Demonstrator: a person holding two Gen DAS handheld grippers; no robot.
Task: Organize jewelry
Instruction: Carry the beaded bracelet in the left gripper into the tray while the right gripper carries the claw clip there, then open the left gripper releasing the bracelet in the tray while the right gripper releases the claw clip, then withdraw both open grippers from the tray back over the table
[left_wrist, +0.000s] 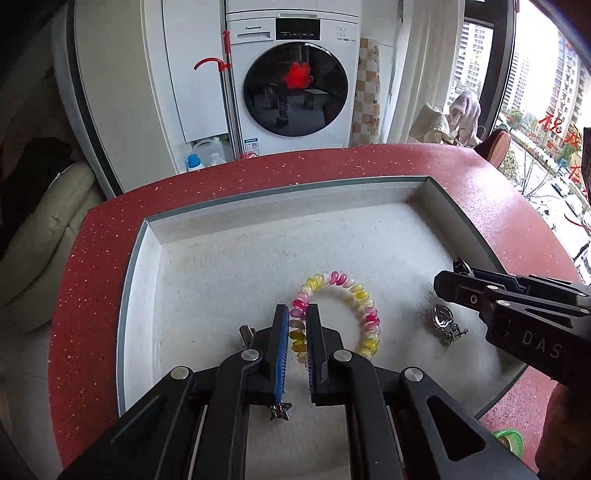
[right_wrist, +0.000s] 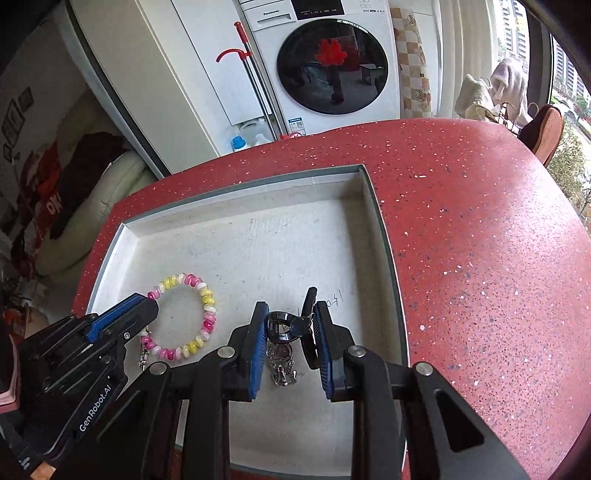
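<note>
Left gripper (left_wrist: 297, 321): narrowly spread, straddling the near-left arc of the coil bracelet (left_wrist: 338, 314); whether pinching or merely bracketing it, not clear. Bracelet: ring of pink, yellow and white loops, flat on the tray (left_wrist: 229, 236) floor, bulk of the ring lying ahead and to the right of the tips. Star charm (left_wrist: 280, 410): on the tray floor beneath this gripper, nearer the camera. Right gripper (right_wrist: 290, 328): spread, bracketing a dark hair clip (right_wrist: 291, 325), long axis across the gap; contact with the pads uncertain. Silver pendant (right_wrist: 282, 363): directly below, between the fingers, long axis toward the camera. Judgement: each piece nearest its own gripper; bracelet for the left, clip and pendant for the right. Tray: shallow, white-lined, on the red speckled counter (right_wrist: 480, 240). Washing machine (left_wrist: 295, 85): beyond the counter.
</note>
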